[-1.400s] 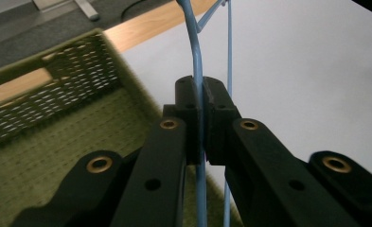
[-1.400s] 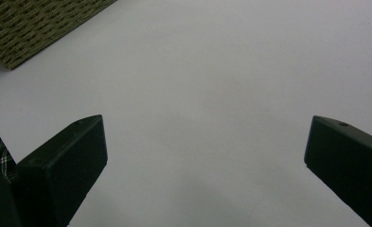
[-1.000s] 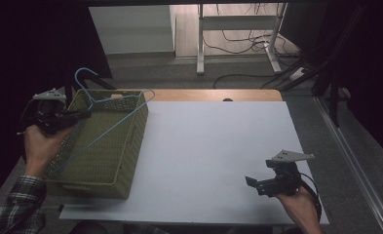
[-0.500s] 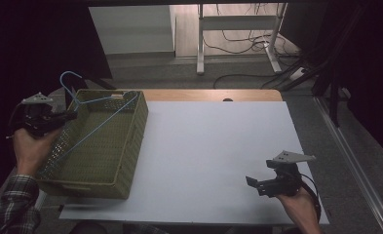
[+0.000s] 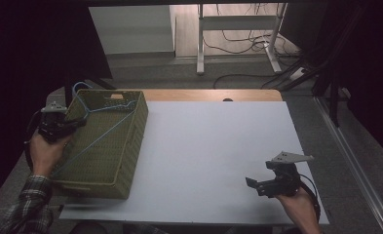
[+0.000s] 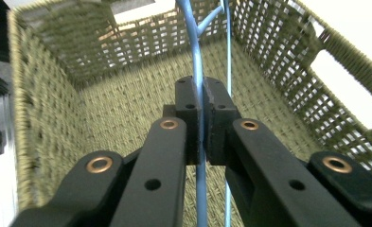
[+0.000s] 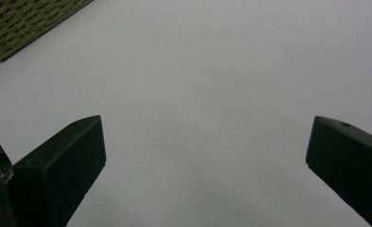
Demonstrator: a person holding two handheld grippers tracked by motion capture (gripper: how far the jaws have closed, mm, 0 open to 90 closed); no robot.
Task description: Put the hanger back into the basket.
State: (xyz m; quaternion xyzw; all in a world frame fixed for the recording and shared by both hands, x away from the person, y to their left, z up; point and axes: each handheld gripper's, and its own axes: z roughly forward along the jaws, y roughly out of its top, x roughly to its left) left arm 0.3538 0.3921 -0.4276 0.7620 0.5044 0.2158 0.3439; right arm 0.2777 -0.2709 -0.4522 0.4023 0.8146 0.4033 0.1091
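From the high view, the left gripper [image 5: 74, 123] holds a blue wire hanger [image 5: 99, 127] over the olive woven basket [image 5: 123, 161] at the white table's [image 5: 218, 146] left edge. Left gripper view: jaws clamped tight on the wire. Right gripper view: jaws spread wide above bare table, gripping nothing.

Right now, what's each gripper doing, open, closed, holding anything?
Left gripper: closed on the thin blue wire hanger, above the green woven basket.
Right gripper: open, holding nothing.
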